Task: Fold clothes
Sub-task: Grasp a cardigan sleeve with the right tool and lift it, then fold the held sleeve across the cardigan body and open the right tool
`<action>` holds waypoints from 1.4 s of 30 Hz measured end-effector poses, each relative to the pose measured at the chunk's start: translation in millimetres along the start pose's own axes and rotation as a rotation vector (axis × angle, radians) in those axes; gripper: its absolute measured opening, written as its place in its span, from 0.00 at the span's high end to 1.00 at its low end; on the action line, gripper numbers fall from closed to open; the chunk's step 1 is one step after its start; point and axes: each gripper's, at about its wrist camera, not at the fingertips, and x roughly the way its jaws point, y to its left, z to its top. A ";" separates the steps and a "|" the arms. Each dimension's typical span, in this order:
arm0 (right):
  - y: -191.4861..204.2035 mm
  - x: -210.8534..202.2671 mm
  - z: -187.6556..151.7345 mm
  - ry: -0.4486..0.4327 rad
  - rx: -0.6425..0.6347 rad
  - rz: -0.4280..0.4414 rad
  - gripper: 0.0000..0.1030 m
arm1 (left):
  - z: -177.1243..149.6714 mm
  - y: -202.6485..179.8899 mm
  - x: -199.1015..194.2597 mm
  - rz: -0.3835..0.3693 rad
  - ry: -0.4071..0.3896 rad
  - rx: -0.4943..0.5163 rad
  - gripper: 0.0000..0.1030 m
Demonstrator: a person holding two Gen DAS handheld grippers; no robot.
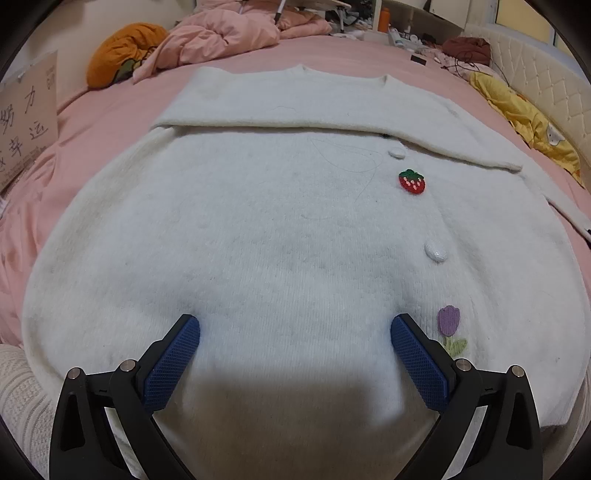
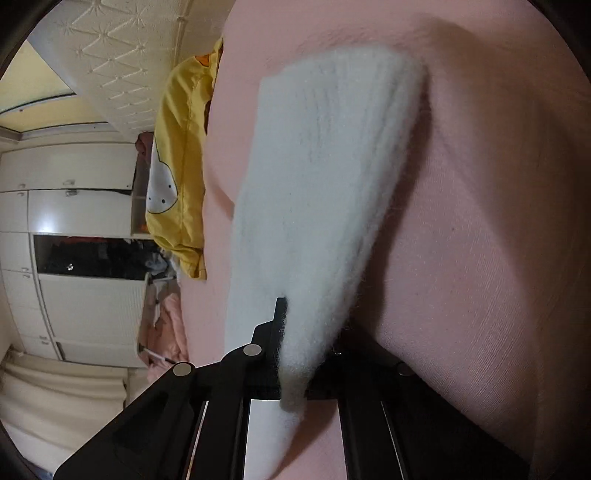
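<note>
Your right gripper [image 2: 295, 354] pinches the second sleeve [image 2: 314, 184]; your left gripper [image 1: 295, 328] hovers, fingers spread, over the white cardigan [image 1: 258, 240] lying on the pink bed [image 1: 332, 51]. Carry that sleeve flat across the chest.

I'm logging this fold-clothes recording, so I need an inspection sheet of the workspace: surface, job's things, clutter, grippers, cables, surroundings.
Surface: pink bed sheet, slightly wrinkled.
Job's things: white cardigan lies flat, one sleeve folded across the chest; strawberry patch and tulip patch face up.
Clutter: orange bundle, pink duvet, yellow garment, cardboard sign.
Grippers: left gripper open, low over the hem, holding nothing; right gripper shut on a white knit sleeve, view rolled sideways.
Cables: a thin cord near the headboard.
Surroundings: quilted headboard, white wardrobe.
</note>
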 end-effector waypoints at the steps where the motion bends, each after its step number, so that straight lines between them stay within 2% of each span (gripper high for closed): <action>1: 10.5 -0.2 0.2 0.004 -0.035 -0.049 0.94 | -0.2 -0.3 0.0 0.000 0.000 -0.001 0.00; 2: 26.5 -2.2 -1.6 -0.002 -0.110 -0.099 0.94 | -0.4 -0.5 0.0 0.000 0.000 -0.001 0.00; 4: 54.7 -6.5 -13.8 -0.018 -0.246 -0.133 0.94 | -0.9 -0.8 0.0 0.000 -0.002 -0.001 0.00; 6: 87.3 -9.9 -32.3 -0.024 -0.373 -0.135 0.94 | -1.4 -1.1 -0.1 0.000 -0.004 -0.002 0.00; 11: 161.4 8.0 -114.9 0.073 -0.582 -0.095 0.94 | -0.6 -1.4 0.3 0.005 -0.008 -0.003 0.00; 20: 282.1 84.4 -330.0 0.323 -0.867 0.020 0.94 | 4.7 1.4 0.1 -0.014 0.020 -0.016 0.00; 25: 322.8 133.1 -464.3 0.473 -1.055 0.002 0.94 | 7.3 2.3 1.1 -0.024 0.033 -0.010 0.00; 27: 328.7 152.1 -510.2 0.512 -1.123 -0.038 0.94 | 7.7 3.0 1.4 -0.032 0.035 -0.007 0.00; 29: 326.1 170.1 -560.1 0.529 -1.207 -0.136 0.94 | 7.8 4.4 1.6 -0.042 0.032 -0.008 0.00; 32: 308.8 185.6 -611.5 0.554 -1.290 -0.247 0.94 | 9.0 5.1 2.5 -0.049 0.034 -0.006 0.00; 34: 298.2 193.4 -633.0 0.553 -1.351 -0.310 0.94 | 9.2 5.9 2.3 -0.055 0.035 -0.006 0.00; 37: 285.3 192.0 -649.9 0.524 -1.451 -0.342 0.94 | 8.9 6.5 1.8 -0.060 0.033 -0.005 0.00; 42: 290.5 180.0 -665.0 0.478 -1.543 -0.316 0.94 | 8.9 5.5 2.4 -0.059 0.032 -0.002 0.00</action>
